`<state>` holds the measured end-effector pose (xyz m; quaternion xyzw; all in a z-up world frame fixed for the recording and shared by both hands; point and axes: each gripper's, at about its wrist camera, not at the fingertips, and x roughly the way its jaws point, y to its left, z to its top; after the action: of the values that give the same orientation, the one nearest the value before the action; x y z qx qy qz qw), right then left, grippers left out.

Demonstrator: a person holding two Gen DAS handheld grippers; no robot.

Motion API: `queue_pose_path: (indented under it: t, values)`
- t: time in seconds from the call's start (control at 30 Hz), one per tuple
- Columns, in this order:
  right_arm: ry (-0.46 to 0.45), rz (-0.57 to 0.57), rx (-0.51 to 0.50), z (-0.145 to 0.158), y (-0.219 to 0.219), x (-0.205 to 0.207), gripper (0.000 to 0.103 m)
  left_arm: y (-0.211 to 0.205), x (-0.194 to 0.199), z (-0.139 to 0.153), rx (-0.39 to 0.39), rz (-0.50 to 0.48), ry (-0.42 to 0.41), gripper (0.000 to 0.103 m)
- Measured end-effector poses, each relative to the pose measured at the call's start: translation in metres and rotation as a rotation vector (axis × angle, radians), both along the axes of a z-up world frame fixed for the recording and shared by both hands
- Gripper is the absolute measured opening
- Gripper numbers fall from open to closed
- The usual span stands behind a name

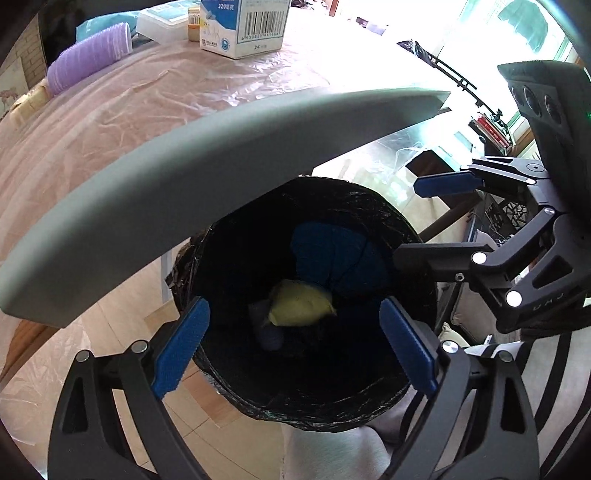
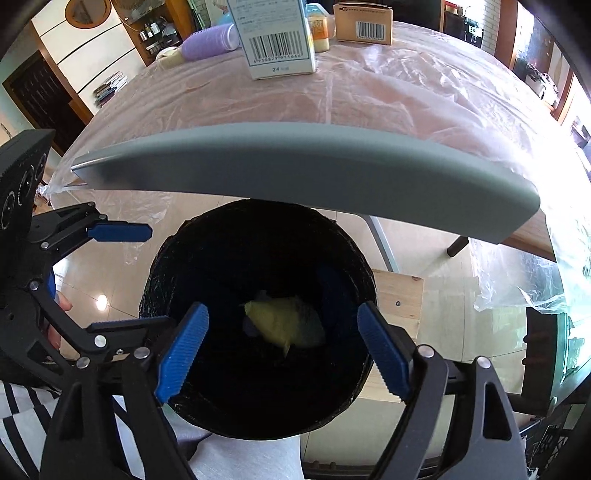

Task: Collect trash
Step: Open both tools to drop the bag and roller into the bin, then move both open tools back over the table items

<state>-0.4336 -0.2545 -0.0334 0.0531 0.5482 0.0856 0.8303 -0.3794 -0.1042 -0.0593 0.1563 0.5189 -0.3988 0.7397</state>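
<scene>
A round bin with a black liner (image 1: pixel 402 229) (image 2: pixel 354 258) stands on the floor below the table edge. Inside it lie a crumpled yellow wrapper (image 1: pixel 299 308) (image 2: pixel 284 323) and a dark blue bag (image 1: pixel 332 254). My left gripper (image 1: pixel 293 341) is open and empty above the bin's mouth; it also shows at the left of the right wrist view (image 2: pixel 122 280). My right gripper (image 2: pixel 282 349) is open and empty above the bin; it shows at the right of the left wrist view (image 1: pixel 424 218).
A grey table rim (image 1: pixel 184 192) (image 2: pixel 295 162) curves just beyond the bin. On the plastic-covered tabletop (image 2: pixel 369 88) stand a white and blue carton (image 1: pixel 243 26) (image 2: pixel 277 37), a stack of purple cups (image 1: pixel 88 55) (image 2: pixel 207 40) and a brown box (image 2: pixel 364 24). A wooden stool (image 2: pixel 399 299) stands right of the bin.
</scene>
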Motion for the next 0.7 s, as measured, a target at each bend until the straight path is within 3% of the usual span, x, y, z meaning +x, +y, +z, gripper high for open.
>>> queue_pose_path:
  t: [0.27,0.43,0.53,0.6,0.63,0.7]
  values:
    - [-0.005,0.009,-0.01,0.007,0.002,-0.003,0.084,0.002,-0.003,0.003,0.006,-0.001,0.0,0.094]
    - [-0.052,0.06,-0.045,0.042,0.002,-0.021,0.085,0.017,-0.016,0.037,-0.035,-0.014,-0.074,0.094]
    - [-0.174,0.072,-0.102,0.084,0.003,-0.035,0.095,0.029,-0.023,0.073,-0.075,0.012,-0.183,0.094]
    - [-0.313,0.066,-0.133,0.117,0.005,-0.039,0.099,0.039,-0.019,0.098,-0.115,0.053,-0.246,0.095]
    - [-0.374,0.058,-0.151,0.129,0.005,-0.038,0.099,0.045,-0.011,0.11,-0.132,0.099,-0.277,0.102]
    - [-0.479,0.004,-0.206,0.148,0.007,-0.031,0.099,0.057,0.012,0.128,-0.157,0.219,-0.327,0.102]
